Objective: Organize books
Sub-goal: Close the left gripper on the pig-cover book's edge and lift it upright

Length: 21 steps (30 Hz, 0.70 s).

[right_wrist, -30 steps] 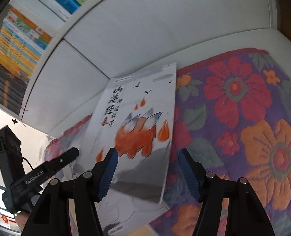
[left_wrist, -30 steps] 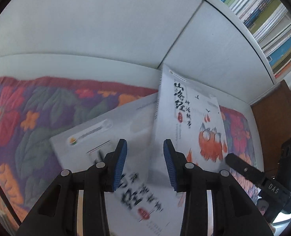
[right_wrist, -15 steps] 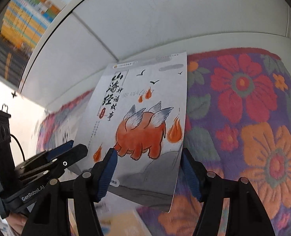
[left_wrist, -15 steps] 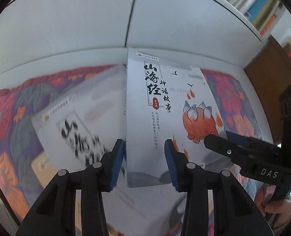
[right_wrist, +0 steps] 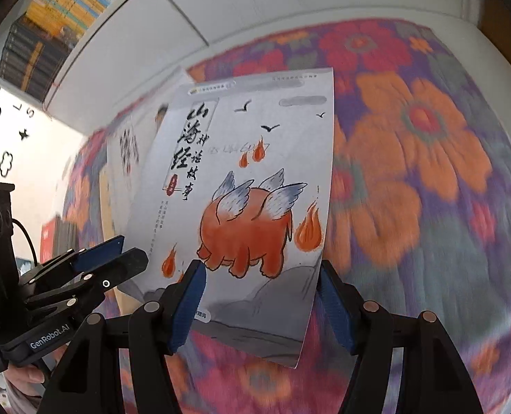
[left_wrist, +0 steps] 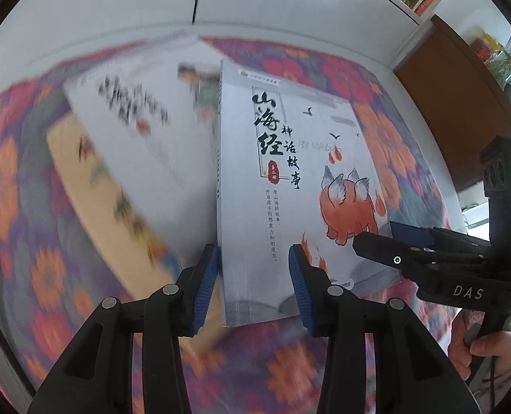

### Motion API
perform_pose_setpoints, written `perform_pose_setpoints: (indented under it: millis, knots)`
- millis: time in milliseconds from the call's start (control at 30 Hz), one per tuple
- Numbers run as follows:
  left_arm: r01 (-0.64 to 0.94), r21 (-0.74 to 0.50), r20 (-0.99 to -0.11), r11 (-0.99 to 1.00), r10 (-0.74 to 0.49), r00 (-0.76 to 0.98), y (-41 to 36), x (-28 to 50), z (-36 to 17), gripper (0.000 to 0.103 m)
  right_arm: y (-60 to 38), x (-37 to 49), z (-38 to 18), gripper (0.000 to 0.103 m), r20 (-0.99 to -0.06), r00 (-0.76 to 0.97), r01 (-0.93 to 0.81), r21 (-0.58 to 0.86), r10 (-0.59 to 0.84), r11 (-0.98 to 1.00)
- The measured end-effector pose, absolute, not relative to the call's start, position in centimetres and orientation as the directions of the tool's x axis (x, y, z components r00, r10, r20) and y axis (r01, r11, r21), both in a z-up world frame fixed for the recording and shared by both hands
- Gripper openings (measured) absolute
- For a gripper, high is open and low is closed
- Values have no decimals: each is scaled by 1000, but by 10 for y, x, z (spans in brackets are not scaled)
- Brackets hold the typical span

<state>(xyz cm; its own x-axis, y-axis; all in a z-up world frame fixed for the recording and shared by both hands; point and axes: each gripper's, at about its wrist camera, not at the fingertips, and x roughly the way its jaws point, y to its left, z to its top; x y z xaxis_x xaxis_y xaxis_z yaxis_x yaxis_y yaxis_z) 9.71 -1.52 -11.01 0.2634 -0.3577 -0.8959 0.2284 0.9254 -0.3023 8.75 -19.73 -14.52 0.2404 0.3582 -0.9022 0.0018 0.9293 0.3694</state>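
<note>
A white book with an orange winged creature on its cover (left_wrist: 290, 172) (right_wrist: 255, 172) stays sharp while the flowered quilt (left_wrist: 393, 131) (right_wrist: 410, 172) blurs behind it. My left gripper (left_wrist: 253, 255) (right_wrist: 127, 252) stands open at the book's lower left. Its left pad is against the spine and its right finger is over the cover. My right gripper (right_wrist: 261, 265) (left_wrist: 376, 238) stands open at the lower right, with its right finger at the book's outer edge. Neither gripper pinches the book between its own pads.
Left of the creature book lie a blurred white book (left_wrist: 145, 110) and a yellow book (left_wrist: 117, 207). White cabinet panels (left_wrist: 117, 10) rise behind the quilt. Above them are filled bookshelves (right_wrist: 48, 27), with brown wooden furniture (left_wrist: 455, 103) at the right. A person's hand (left_wrist: 479, 352) holds the right gripper.
Both grippers and the creature book have shifted together across the quilt, away from the cabinet. The white and yellow books now show to its left. The jaw gaps look the same.
</note>
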Motion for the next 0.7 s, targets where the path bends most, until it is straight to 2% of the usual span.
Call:
perform_pose_setpoints:
  millis: [167,300,467,700]
  knots:
    - [187,-365,-903,912,-396,168,-17,43,-123,38,-188,41,-147,68,-921,175,-25,349,348,937]
    - [160,-436,-888,886,-452,82,-8,15,-136,38,-194,10,-154,69,-900,99,-36,423,425,905]
    - [86,-535,-841,840,-540,36,3,36,-146,38,-221,7,-162,65,-830,84,-18,551,551,834]
    - [132,-540,-836,831,-548,32,-9,60,-146,37,-228,19,-164,61,-791,33,-100,606,611,789]
